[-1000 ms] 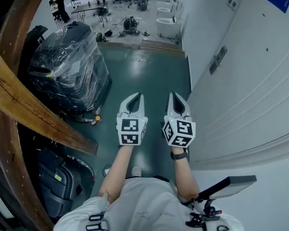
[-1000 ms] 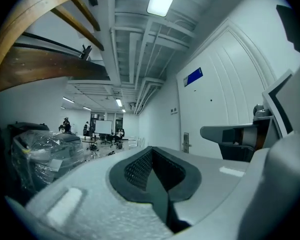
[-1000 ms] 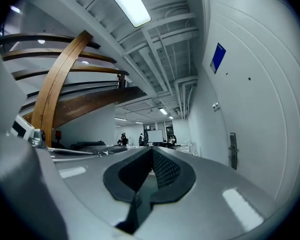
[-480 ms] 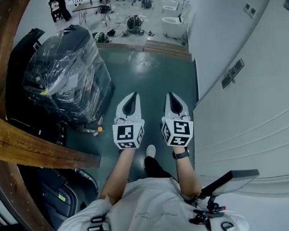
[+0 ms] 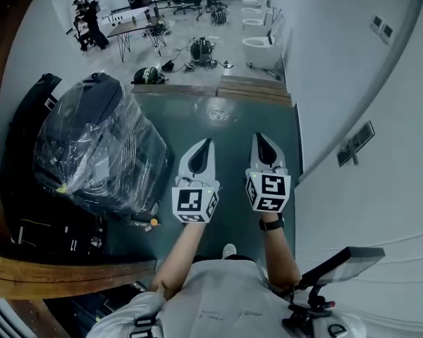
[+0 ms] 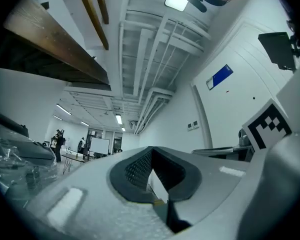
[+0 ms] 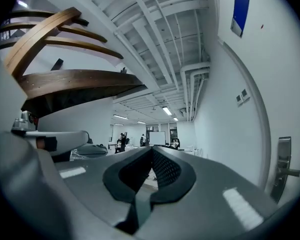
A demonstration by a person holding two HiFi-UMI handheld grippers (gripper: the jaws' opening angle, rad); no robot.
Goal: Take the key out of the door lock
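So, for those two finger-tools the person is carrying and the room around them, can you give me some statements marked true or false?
1. The left gripper and the right gripper are both shut and empty. True.
2. The right gripper grips a key. False: it holds nothing, and no key shows.
3. A bulky dark object wrapped in clear plastic stands on the person's left. True.
4. The floor is red carpet. False: the floor is glossy green.
5. A door handle shows at the right of the right gripper view. True.
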